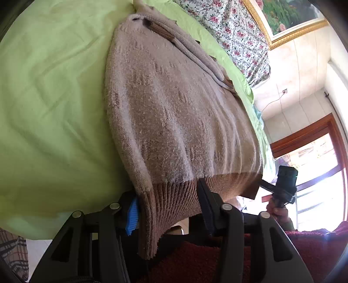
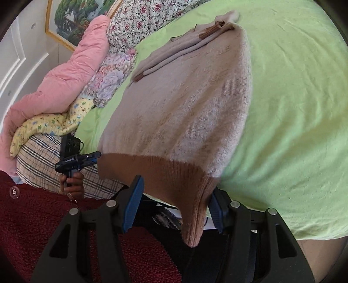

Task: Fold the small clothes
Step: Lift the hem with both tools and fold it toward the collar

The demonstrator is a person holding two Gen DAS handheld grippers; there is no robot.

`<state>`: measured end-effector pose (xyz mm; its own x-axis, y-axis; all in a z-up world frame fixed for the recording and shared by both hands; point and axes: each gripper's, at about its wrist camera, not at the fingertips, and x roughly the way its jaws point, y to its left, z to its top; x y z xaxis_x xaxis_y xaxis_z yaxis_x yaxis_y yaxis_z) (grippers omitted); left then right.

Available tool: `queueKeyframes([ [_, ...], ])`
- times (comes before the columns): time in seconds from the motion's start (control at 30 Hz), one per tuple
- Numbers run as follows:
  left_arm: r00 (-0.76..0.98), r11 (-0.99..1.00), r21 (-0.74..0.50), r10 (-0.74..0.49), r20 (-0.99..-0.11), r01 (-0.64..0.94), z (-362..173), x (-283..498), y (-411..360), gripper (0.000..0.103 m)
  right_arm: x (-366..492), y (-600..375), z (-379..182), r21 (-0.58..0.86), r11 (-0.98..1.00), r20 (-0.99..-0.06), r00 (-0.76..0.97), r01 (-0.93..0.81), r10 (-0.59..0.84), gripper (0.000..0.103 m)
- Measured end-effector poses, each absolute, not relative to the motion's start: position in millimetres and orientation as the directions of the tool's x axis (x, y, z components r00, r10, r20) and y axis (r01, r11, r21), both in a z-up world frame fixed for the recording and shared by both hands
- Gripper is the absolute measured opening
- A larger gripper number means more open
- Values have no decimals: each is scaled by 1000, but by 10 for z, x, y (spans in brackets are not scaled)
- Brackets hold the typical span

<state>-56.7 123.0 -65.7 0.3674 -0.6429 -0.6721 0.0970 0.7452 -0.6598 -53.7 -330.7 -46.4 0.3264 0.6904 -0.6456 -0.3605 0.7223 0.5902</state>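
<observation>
A fuzzy beige sweater [image 1: 174,113] with a brown ribbed hem lies on the green bed sheet [image 1: 50,104], its sleeves folded across the top. It also shows in the right wrist view [image 2: 184,104]. My left gripper [image 1: 167,209] has the hem's left corner [image 1: 165,206] hanging between its fingers, which stand apart. My right gripper [image 2: 174,206] has the hem's right corner [image 2: 195,206] between its fingers, also apart. Both hem corners hang over the bed edge.
Floral bedding [image 1: 235,32] and a framed picture [image 1: 289,19] are behind the sweater. A pink quilt [image 2: 65,71], flowered pillows and a plaid pillow [image 2: 43,165] lie at the bed's left. The person's dark red top [image 2: 43,217] is close below.
</observation>
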Motion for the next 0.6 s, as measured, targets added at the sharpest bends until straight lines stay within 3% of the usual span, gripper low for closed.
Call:
queueKeyframes([
  [0.03, 367, 753, -649, -636, -679, 106, -652, -572, 1232, 37, -540, -3323, -480, 573, 741, -667, 327, -351, 670, 29],
  [0.07, 370, 772, -625, -618, -694, 118, -644, -584, 1217, 18, -547, -3338, -499, 566, 750, -679, 324, -342, 659, 10],
  [0.1, 364, 791, -597, -600, -712, 134, -637, -591, 1210, 5, -543, -3367, -501, 565, 751, -679, 324, -342, 659, 9],
  [0.6, 550, 730, -629, -652, -522, 268, 216, -432, 1359, 6, -221, -3515, 168, 713, 526, -341, 426, -464, 838, 8],
])
